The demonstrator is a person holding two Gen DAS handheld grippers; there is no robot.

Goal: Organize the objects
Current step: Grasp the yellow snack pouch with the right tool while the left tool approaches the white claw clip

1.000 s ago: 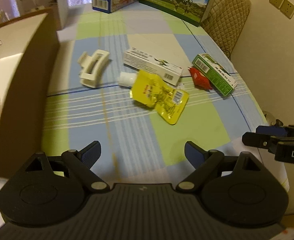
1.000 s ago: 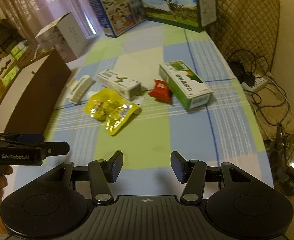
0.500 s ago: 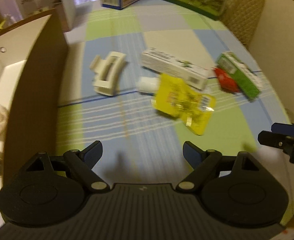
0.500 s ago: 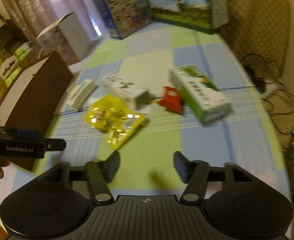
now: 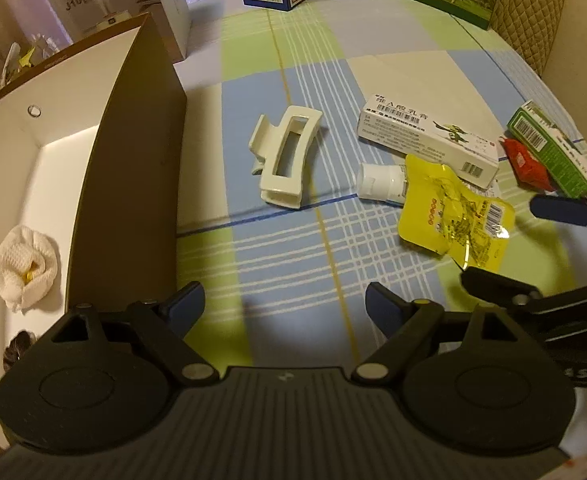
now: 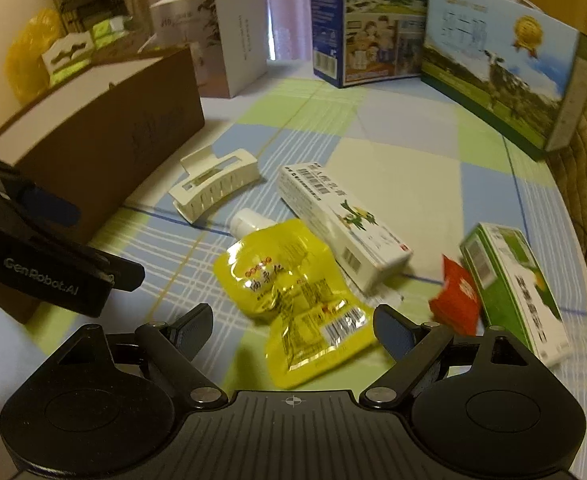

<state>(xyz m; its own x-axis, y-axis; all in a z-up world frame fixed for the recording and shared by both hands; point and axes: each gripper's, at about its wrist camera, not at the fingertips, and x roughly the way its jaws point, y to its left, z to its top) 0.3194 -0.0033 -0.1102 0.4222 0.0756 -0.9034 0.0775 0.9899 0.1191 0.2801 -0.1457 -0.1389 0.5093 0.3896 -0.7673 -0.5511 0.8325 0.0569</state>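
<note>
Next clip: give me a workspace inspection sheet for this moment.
Surface: checked tablecloth, blue, green and white.
Job's things: hair clip, white carton, yellow pouch, red sachet, green carton, all loose on the cloth; brown box open, holding a white cloth bundle.
Clutter: milk cartons and humidifier box at the far edge.
Grippers: left gripper open, empty; right gripper just opened, empty, over the pouch.
Cables: nothing seen.
Surroundings: curtain, quilted chair back.
</note>
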